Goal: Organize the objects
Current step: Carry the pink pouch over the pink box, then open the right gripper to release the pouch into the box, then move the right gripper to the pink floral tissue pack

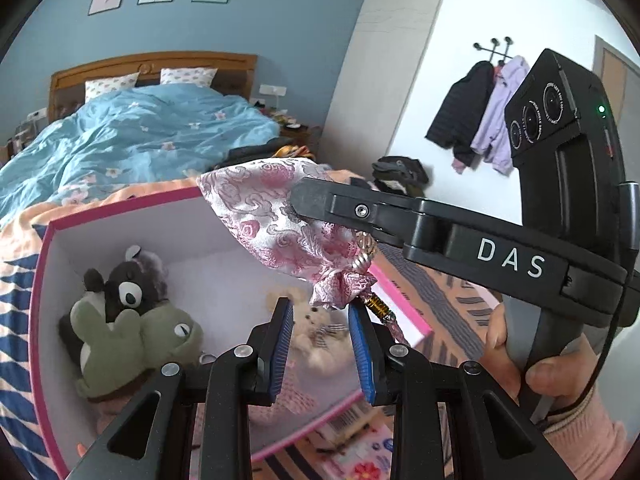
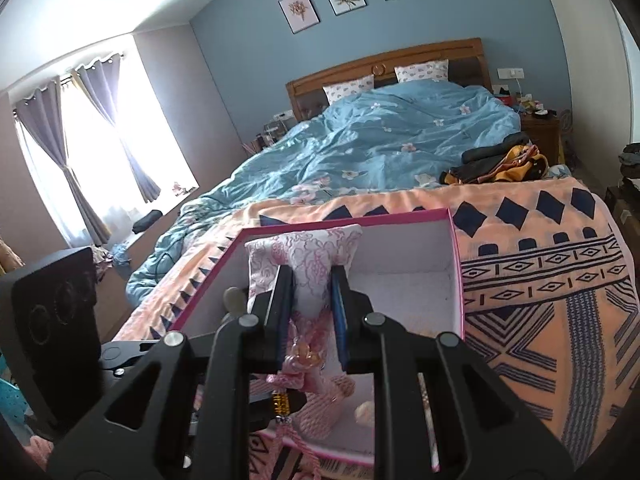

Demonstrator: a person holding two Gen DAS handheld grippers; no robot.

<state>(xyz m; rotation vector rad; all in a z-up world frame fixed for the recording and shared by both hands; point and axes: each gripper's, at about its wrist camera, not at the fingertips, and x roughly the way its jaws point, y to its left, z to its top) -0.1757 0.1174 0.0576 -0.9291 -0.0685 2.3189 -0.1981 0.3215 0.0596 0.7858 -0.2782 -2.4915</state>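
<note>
Silk pouch (image 1: 276,216) pinched in my right gripper (image 2: 312,296) fingers, held over the box (image 1: 120,216) for dropping in; left gripper (image 1: 320,344) fingers look closed on nothing

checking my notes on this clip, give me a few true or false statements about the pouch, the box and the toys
1. The right gripper is shut on the pink brocade pouch. True.
2. The pouch lies flat on the box floor. False: it is held up above the pink-rimmed box.
3. Something is clamped in the left gripper. False: nothing sits between its jaws.
4. A green frog plush lies inside the box. True.
5. The box stands on the bedroom floor. False: it sits on the orange patterned blanket on the bed.
</note>
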